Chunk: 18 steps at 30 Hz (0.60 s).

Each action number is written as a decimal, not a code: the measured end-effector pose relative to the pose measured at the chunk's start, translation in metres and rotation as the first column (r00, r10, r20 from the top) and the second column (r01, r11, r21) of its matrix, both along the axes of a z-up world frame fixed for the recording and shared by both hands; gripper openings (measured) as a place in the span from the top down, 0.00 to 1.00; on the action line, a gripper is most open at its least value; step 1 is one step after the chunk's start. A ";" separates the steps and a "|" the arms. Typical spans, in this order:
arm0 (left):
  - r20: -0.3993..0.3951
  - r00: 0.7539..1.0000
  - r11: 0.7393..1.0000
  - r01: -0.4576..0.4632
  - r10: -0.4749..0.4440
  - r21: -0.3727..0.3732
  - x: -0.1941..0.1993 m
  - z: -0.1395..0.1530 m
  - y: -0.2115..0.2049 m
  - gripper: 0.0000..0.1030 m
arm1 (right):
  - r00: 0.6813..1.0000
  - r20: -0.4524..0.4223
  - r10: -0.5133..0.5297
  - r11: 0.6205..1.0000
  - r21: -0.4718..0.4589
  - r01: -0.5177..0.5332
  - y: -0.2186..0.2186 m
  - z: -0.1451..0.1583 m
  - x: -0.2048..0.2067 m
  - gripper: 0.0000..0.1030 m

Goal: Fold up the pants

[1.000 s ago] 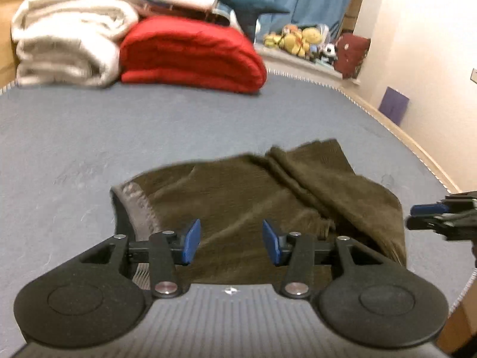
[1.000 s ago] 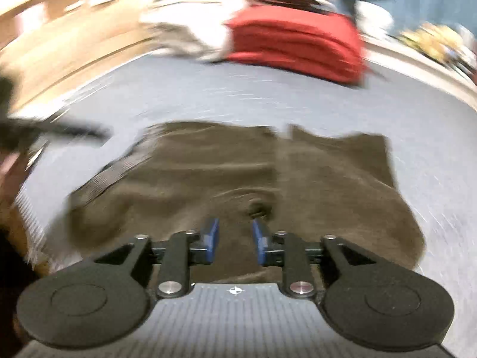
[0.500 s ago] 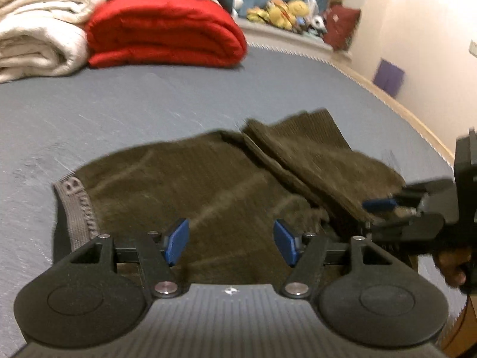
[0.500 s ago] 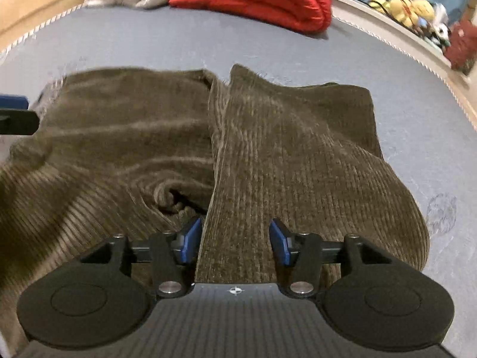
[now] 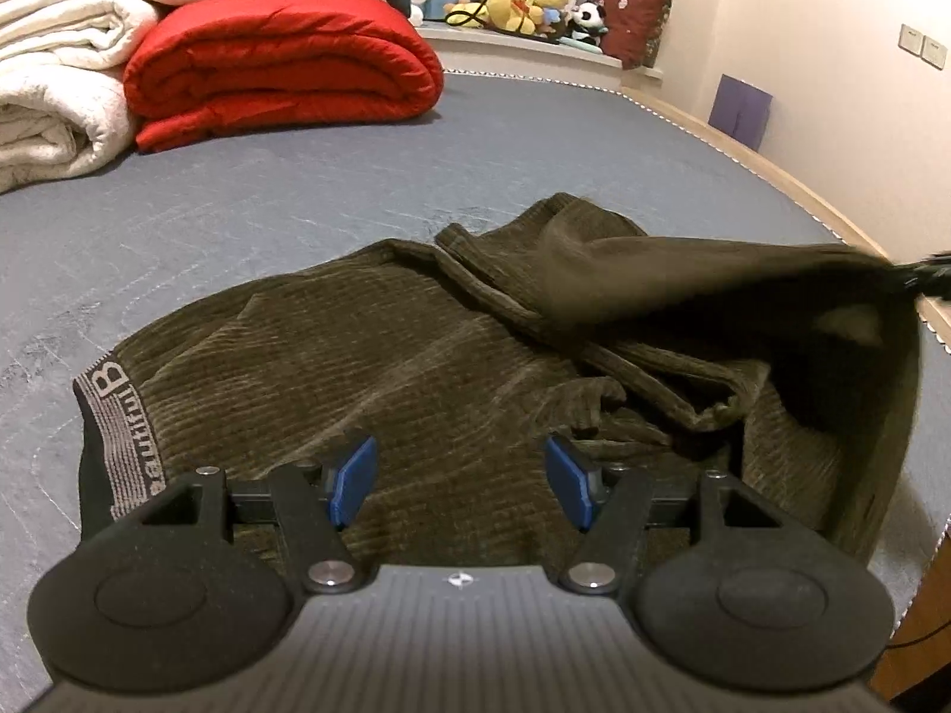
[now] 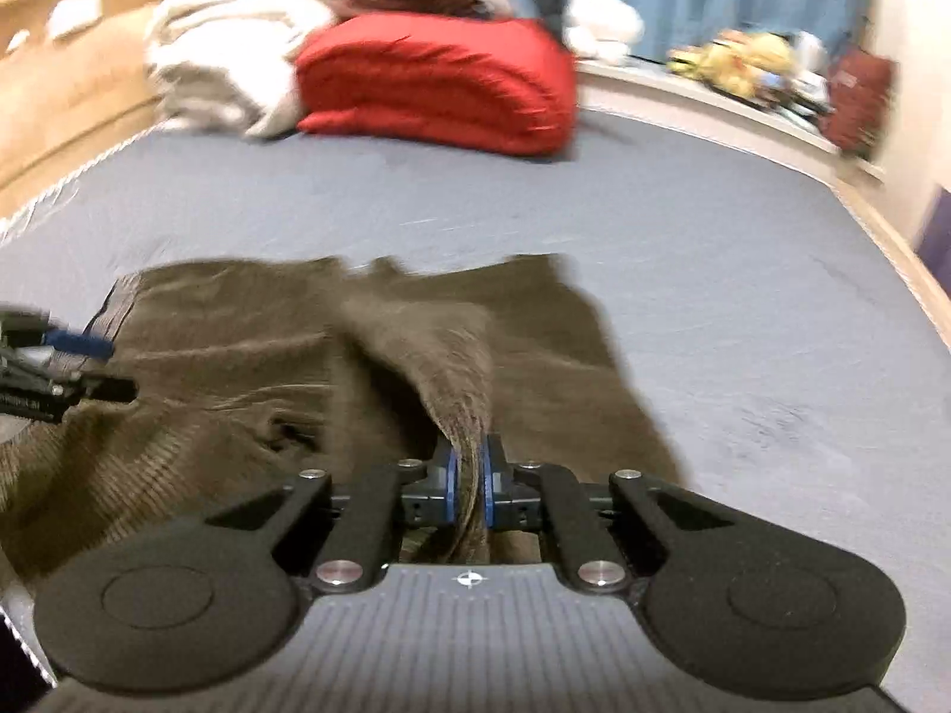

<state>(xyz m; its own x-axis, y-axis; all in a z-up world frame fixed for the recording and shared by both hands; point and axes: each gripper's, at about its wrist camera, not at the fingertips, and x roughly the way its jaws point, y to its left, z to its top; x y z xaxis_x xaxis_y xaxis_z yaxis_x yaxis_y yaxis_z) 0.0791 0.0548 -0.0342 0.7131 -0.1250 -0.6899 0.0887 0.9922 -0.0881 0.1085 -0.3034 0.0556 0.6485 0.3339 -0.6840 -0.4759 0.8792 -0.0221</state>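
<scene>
Pants (image 5: 368,356) of dark olive corduroy lie on the grey bed (image 5: 297,190) in the left wrist view, their waistband (image 5: 122,434) with pale lettering at the left. The left gripper (image 5: 462,481) hovers just above the near part of the cloth with its blue pads (image 5: 353,478) spread wide and nothing between them. At the right, one flap of the pants is lifted off the bed and pulled taut toward the right edge, where a dark bit of the right gripper (image 5: 930,279) shows; its jaws cannot be made out here. Far back sit a red quilt (image 5: 285,59), a white blanket (image 5: 53,77) beside it, and plush toys (image 5: 523,0) on a ledge near a dark red cushion (image 5: 636,21).

Right wrist view, somewhat blurred: the right gripper (image 6: 468,487) is clenched on a raised ridge of the pants (image 6: 238,368), the cloth pinched between its blue pads (image 6: 450,487) and rising in a fold ahead of them. The rest of the pants lies spread on the bed (image 6: 713,297). The left gripper (image 6: 53,374) shows at the left edge over the cloth near the waistband, too blurred to read its jaws. The red quilt (image 6: 434,89) and white blanket (image 6: 226,65) sit at the back.
</scene>
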 end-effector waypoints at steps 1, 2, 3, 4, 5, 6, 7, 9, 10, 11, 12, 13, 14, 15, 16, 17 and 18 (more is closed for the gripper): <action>0.002 1.000 1.000 0.011 -0.011 -0.004 -0.001 0.001 -0.002 0.34 | 0.999 -0.016 -0.052 0.998 0.031 0.053 -0.026 0.005 0.000 0.93; 0.005 1.000 1.000 0.021 -0.021 -0.007 -0.003 0.003 -0.005 0.34 | 0.993 -0.040 -0.114 0.991 0.064 0.116 -0.056 0.010 0.000 0.93; 0.009 0.999 0.999 0.031 -0.031 -0.007 -0.004 0.004 -0.008 0.34 | 0.981 -0.071 -0.178 0.980 0.083 0.184 -0.086 0.010 -0.002 0.93; 0.010 0.999 0.999 0.043 -0.043 -0.006 -0.004 0.005 -0.011 0.34 | 0.966 -0.113 -0.235 0.966 0.088 0.245 -0.112 0.008 -0.003 0.93; 0.007 0.999 0.999 0.054 -0.054 -0.003 -0.004 0.006 -0.014 0.33 | 0.940 -0.169 -0.296 0.946 0.081 0.312 -0.140 -0.001 -0.005 0.93; 0.002 0.998 0.998 0.063 -0.063 0.000 -0.005 0.006 -0.018 0.32 | 0.923 -0.209 -0.322 0.938 0.061 0.341 -0.158 -0.011 -0.008 0.93; -0.008 0.997 0.997 0.072 -0.072 0.002 -0.004 0.004 -0.021 0.28 | 0.914 -0.239 -0.327 0.940 0.018 0.341 -0.171 -0.026 -0.013 0.93; -0.047 0.995 0.996 0.086 -0.087 -0.007 -0.002 -0.001 -0.027 0.26 | 0.897 -0.298 -0.326 0.945 -0.067 0.321 -0.182 -0.055 -0.019 0.91; -0.074 0.993 0.996 0.088 -0.089 -0.015 0.000 -0.006 -0.029 0.26 | 0.881 -0.344 -0.324 0.946 -0.092 0.311 -0.186 -0.069 -0.020 0.81; -0.096 0.991 0.996 0.089 -0.090 -0.021 0.002 -0.009 -0.031 0.26 | 0.877 -0.362 -0.318 0.948 -0.114 0.297 -0.188 -0.076 -0.023 0.73; -0.114 0.989 0.995 0.092 -0.094 -0.028 0.003 -0.013 -0.033 0.26 | 0.880 -0.354 -0.318 0.948 -0.132 0.289 -0.189 -0.078 -0.024 0.61; -0.129 0.986 0.995 0.098 -0.102 -0.033 0.003 -0.016 -0.035 0.26 | 0.883 -0.338 -0.325 0.946 -0.132 0.297 -0.192 -0.075 -0.026 0.51; -0.139 0.984 0.994 0.107 -0.111 -0.035 0.003 -0.019 -0.038 0.26 | 0.888 -0.321 -0.331 0.944 -0.102 0.315 -0.196 -0.067 -0.027 0.49; -0.146 0.982 0.993 0.117 -0.120 -0.033 0.003 -0.022 -0.040 0.26 | 0.893 -0.304 -0.331 0.943 -0.074 0.325 -0.200 -0.058 -0.026 0.46; -0.152 0.980 0.992 0.127 -0.130 -0.028 0.004 -0.025 -0.042 0.26 | 0.902 -0.280 -0.328 0.944 -0.054 0.326 -0.202 -0.050 -0.026 0.45; -0.156 0.978 0.991 0.134 -0.135 -0.021 0.004 -0.027 -0.044 0.26 | 0.918 -0.239 -0.316 0.948 -0.045 0.314 -0.198 -0.040 -0.028 0.45; -0.162 0.977 0.990 0.140 -0.140 -0.012 0.004 -0.029 -0.045 0.26 | 0.932 -0.204 -0.299 0.954 -0.048 0.295 -0.193 -0.033 -0.030 0.45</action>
